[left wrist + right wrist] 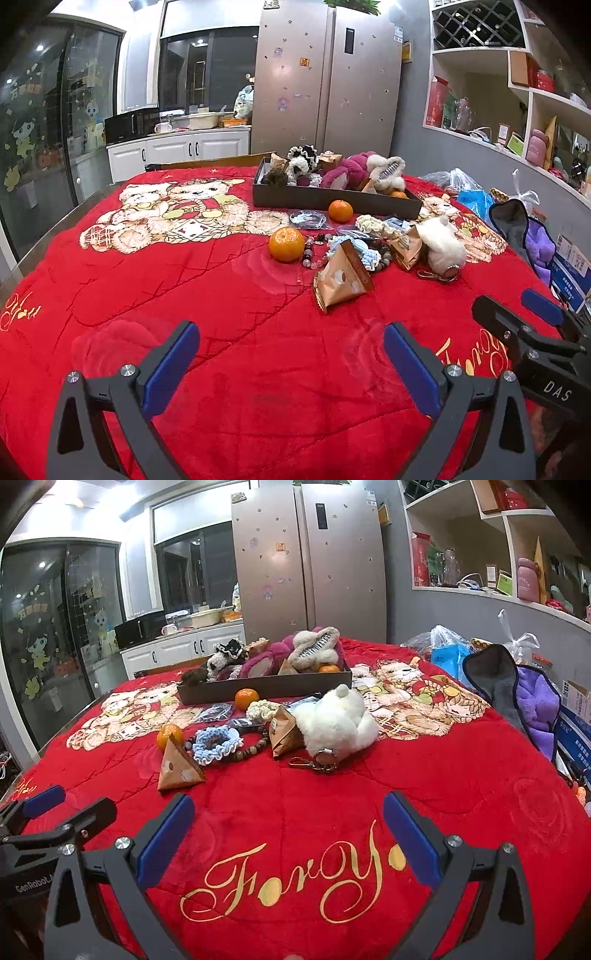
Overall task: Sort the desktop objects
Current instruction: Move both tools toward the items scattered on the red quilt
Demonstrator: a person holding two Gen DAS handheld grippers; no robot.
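- Two mandarins, the near one (286,244) and the far one (340,211), are lying loose on the red blanket (221,332) covering the table, in front of the dark cardboard box (325,197) that is sitting toward the far edge.
- Several things are already resting in the box: a magenta plush toy (341,173), a black-and-white frilly scrunchie (303,160), a fluffy hair claw (388,168) and another mandarin.
- Much is waiting outside it, near the table's middle: a white plush keychain (334,722), a blue crocheted scrunchie (216,744), a cream scrunchie (260,709), a bead bracelet (251,751), and two triangular snack packets, one (177,768) nearest the grippers and one (282,734) beside the plush.
- By my judgement the sorting is partly done, with most of the loose pile left.
- The left gripper (291,354) is hovering over bare blanket by the near edge, fingers spread wide, holding and touching nothing.
- The right gripper (288,830) is doing likewise above the gold lettering (288,878), fingers fully apart and empty.
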